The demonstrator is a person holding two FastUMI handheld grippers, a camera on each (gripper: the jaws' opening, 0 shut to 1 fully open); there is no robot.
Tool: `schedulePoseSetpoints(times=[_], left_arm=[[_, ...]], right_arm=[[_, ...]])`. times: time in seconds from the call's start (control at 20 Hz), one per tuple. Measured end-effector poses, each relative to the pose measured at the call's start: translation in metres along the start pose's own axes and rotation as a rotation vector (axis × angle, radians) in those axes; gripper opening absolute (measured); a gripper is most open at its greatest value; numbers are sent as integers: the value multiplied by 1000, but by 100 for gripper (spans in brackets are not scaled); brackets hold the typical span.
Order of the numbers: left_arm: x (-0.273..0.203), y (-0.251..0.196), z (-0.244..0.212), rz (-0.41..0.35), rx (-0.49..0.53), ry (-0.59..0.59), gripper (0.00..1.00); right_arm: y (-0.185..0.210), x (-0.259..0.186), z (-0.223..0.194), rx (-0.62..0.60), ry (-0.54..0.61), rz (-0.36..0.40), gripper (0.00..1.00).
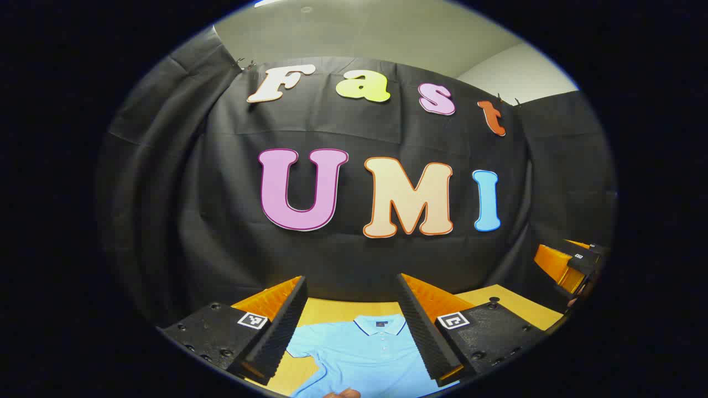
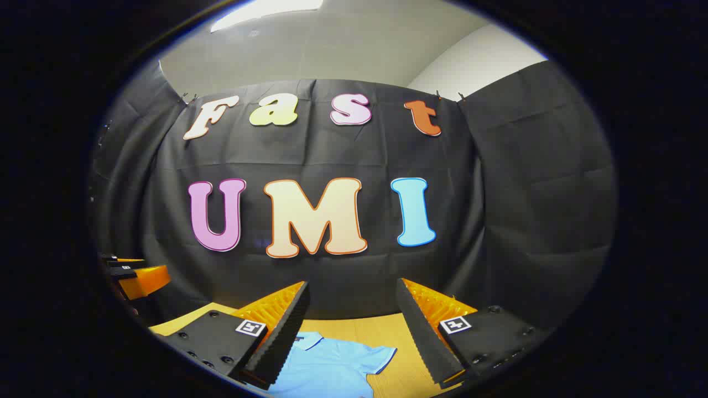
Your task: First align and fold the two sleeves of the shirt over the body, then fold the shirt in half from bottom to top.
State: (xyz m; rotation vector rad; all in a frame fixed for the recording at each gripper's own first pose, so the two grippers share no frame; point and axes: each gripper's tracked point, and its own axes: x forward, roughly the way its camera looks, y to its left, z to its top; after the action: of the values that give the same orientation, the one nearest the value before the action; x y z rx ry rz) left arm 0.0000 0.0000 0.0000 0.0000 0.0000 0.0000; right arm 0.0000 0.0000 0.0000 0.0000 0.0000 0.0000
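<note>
Light blue shirt point(image 1: 368, 354) lies flat on the wooden table point(image 1: 514, 304), collar toward the black cloth wall; bare tabletop shows beyond the collar and past its sleeve point(image 2: 381, 356). Left gripper point(image 1: 352, 331) and right gripper point(image 2: 348, 337) both raised above it, jaws spread wide, holding nothing. Shirt's lower body cut off at the bottom edge of both views
</note>
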Motion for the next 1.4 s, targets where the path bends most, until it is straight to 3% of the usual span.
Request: schedulePoseSetpoints(times=[0.85,1.1,1.25,1.4], left_arm=[[6,2,-3,5,37,-8,95],[13,3,-1,-12,56,-20,94],[21,11,-2,-15,71,-23,95],[33,18,-6,-11,87,-14,93]], right_arm=[[4,8,-6,-35,10,21,98],[-12,59,-83,-89,169,-8,98],[-27,91,-151,-119,301,-43,98],[-37,112,-208,-84,421,-77,99]])
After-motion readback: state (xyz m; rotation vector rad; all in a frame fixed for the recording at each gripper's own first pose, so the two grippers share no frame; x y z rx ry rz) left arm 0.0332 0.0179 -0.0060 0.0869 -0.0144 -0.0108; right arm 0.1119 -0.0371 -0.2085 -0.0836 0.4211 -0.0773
